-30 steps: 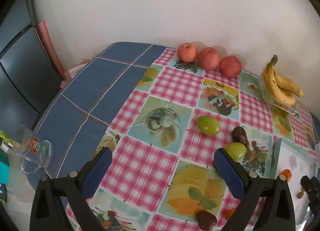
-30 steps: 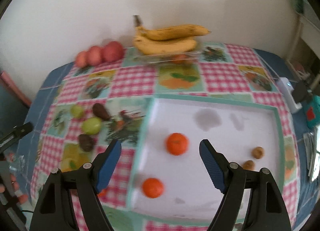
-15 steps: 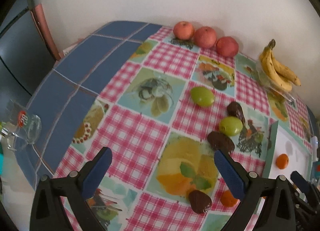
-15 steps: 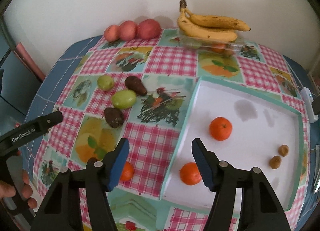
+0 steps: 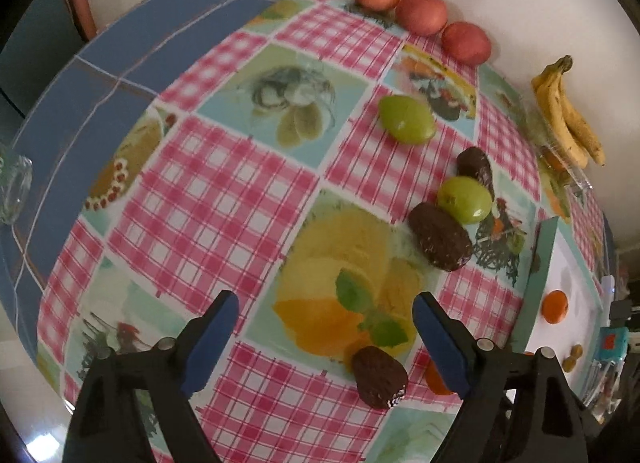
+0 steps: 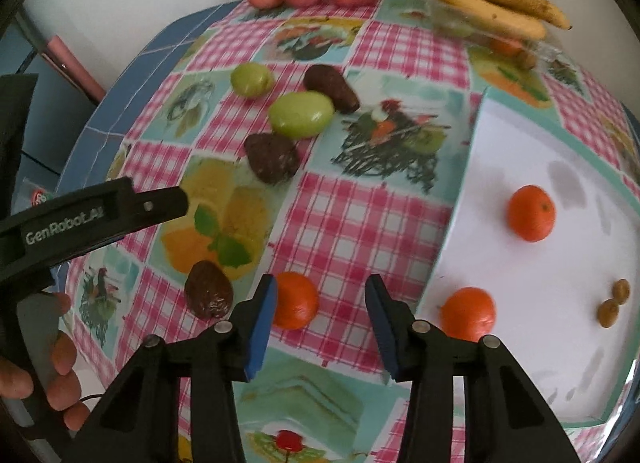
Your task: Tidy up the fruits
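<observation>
While the round orange tangerine shows no long axis, it sits just beside the right gripper's left finger. Both that claw and the left gripper gape wide, holding nothing.

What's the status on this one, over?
Both tools open, empty. Right tool lined up on loose orange beside tray; left tool hovers near dark fruit. Nothing blocking.

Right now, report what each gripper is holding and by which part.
Nothing is held. The left gripper is open above the tablecloth. The right gripper is open too, with a loose orange lying just ahead of its left finger, ungripped.
</observation>
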A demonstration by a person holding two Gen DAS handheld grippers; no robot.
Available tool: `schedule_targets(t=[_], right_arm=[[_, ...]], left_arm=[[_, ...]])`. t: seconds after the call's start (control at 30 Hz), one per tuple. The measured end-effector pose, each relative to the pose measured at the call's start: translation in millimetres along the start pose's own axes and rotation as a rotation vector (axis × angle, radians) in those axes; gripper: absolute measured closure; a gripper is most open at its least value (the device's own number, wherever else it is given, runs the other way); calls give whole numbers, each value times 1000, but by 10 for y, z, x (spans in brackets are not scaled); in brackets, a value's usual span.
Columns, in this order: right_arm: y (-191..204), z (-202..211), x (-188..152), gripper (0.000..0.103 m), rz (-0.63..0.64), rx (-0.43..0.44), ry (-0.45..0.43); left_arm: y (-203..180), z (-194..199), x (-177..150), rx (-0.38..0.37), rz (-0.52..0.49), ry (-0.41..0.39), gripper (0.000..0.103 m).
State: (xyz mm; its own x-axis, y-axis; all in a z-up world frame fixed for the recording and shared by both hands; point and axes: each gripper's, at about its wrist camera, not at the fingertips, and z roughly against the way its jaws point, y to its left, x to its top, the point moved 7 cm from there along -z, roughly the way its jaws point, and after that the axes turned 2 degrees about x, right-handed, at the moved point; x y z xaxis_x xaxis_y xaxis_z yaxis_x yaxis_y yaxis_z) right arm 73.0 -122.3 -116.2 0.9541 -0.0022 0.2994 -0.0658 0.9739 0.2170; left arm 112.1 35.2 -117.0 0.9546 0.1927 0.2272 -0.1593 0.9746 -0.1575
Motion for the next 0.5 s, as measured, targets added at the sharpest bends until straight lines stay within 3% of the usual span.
schedule_targets(t=[0.17, 0.27, 0.5], right_arm=[[135, -79, -35, 58, 33, 9, 22], [200, -168, -71, 66, 56, -2, 49], [228, -219, -79, 67, 67, -7, 56]], left_arm=[[0, -47, -23, -14, 11, 20, 13], [-10, -63, -20, -23, 12, 28, 13], [-32, -90, -26, -41, 10, 43, 13]])
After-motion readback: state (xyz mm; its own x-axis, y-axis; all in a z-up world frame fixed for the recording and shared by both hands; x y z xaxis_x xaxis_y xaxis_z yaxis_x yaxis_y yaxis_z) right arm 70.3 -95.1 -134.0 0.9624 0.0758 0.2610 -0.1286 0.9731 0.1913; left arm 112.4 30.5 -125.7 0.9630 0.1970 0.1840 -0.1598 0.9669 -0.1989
